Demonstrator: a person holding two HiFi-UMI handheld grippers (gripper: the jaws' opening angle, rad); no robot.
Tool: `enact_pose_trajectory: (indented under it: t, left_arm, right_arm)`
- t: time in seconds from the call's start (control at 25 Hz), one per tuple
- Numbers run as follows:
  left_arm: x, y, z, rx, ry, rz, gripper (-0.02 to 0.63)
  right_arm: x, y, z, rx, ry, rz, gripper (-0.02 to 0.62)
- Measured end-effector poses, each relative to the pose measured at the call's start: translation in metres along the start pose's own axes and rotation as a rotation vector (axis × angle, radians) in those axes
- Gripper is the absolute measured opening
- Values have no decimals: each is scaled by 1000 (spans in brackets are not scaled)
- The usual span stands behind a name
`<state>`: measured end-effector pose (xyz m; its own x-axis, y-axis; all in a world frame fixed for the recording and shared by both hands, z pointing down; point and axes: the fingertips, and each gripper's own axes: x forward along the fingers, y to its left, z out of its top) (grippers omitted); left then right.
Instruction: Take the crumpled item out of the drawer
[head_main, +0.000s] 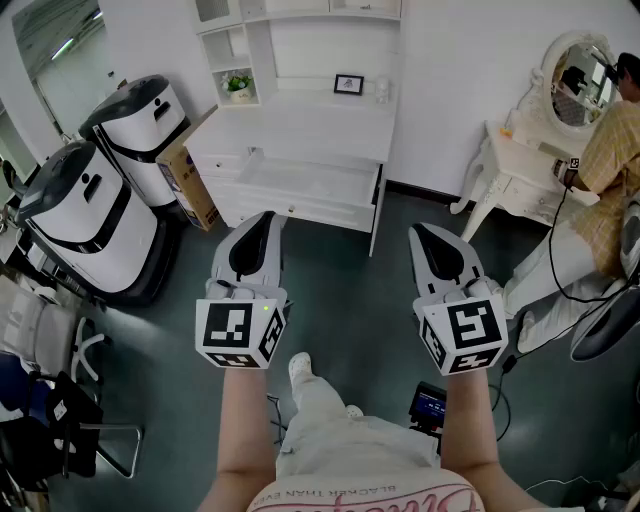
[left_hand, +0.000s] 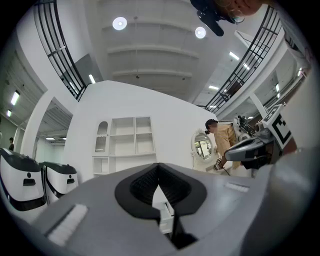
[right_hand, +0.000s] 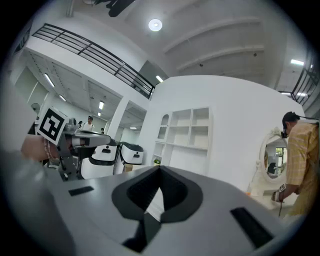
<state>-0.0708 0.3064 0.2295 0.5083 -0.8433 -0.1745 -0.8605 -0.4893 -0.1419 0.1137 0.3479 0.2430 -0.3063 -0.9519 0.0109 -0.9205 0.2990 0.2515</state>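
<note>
Left claw (head_main: 258, 222) and right claw (head_main: 425, 235) are hovering over open floor (head_main: 360, 290), each with jaws pressed together, empty. The drawer (head_main: 320, 212) is standing pulled out past the white bench (head_main: 300, 120) front edge; crumpled item is not discernible inside

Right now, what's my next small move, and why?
Probably step closer to the white desk. The left gripper and right gripper are both shut, empty, and bare floor separates them from the drawer, whose contents can't be seen from here.
</note>
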Motion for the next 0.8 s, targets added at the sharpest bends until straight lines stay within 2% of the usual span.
enact_pose_trajectory:
  t: [0.4, 0.8]
  left_arm:
    - [15, 12, 13, 55, -10, 23, 11]
    - [54, 46, -12, 18, 1, 39, 11]
  right_arm:
    - [17, -7, 10, 6, -43, 20, 6]
    - [65, -23, 0, -6, -36, 4, 6]
